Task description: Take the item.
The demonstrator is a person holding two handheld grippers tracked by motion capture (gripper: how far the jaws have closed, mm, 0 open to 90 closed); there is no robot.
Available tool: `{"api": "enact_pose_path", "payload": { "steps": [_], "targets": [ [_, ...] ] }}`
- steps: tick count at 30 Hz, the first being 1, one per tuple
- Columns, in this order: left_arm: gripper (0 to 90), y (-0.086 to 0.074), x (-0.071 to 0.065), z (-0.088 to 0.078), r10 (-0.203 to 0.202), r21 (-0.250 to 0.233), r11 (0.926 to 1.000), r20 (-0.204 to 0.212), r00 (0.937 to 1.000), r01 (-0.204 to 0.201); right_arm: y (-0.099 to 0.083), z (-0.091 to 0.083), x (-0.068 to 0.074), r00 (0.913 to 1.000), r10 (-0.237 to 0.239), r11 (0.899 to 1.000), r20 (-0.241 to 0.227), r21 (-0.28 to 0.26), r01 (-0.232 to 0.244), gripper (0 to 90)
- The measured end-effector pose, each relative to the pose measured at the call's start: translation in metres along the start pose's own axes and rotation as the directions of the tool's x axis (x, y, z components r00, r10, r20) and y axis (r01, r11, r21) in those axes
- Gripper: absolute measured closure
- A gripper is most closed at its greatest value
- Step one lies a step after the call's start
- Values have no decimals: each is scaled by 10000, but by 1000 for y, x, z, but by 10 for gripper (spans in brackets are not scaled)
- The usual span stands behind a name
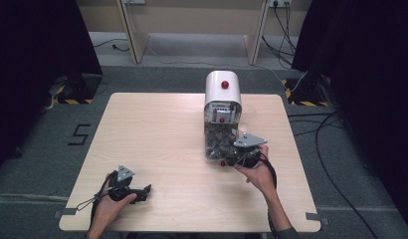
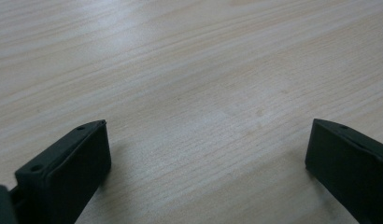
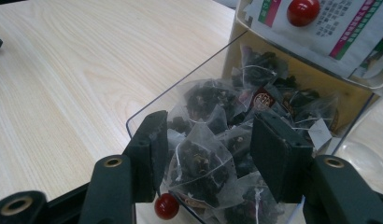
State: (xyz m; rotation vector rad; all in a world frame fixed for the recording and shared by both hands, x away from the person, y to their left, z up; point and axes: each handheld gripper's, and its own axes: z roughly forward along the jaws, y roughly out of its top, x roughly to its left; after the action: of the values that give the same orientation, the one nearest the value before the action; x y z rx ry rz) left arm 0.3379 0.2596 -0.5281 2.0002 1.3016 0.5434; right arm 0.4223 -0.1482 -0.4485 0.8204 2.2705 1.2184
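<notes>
The right hand-held gripper (image 3: 213, 158) sits at the near end of a clear drawer (image 3: 180, 100) pulled out of a white dispenser (image 1: 222, 89). Its two black jaws are spread apart, and a pyramid tea bag (image 3: 199, 163) lies between them; I cannot tell if the jaws touch it. The drawer is full of similar mesh tea bags holding dark leaves. A small red knob (image 3: 166, 206) hangs at the drawer's near edge, just below the jaws. The person's right hand (image 1: 259, 172) holds this gripper from the near side.

The dispenser stands on the far-right part of the light wooden desk (image 1: 157, 134), with a rounded white top carrying a red button (image 1: 225, 84) and packets (image 3: 339, 32) stacked above the drawer.

The left hand-held gripper (image 1: 142, 191) rests near the desk's near-left corner, well apart from the dispenser. Its jaws are spread wide over bare wood, gripping nothing. The left hand (image 1: 108, 204) holds it.
</notes>
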Motion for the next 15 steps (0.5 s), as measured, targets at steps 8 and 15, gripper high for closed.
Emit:
{"api": "enact_pose_path", "payload": {
  "steps": [8,15],
  "targets": [
    [0,0,0,0,0,1,10000,0,10000,0,-4,8,-2,9999,27,9998,-122,192,-24,488],
    [0,0,0,0,-1,-2,10000,-1,10000,1,-11,13,-5,9990,95,9992,-429,402,-78,566]
  ]
}}
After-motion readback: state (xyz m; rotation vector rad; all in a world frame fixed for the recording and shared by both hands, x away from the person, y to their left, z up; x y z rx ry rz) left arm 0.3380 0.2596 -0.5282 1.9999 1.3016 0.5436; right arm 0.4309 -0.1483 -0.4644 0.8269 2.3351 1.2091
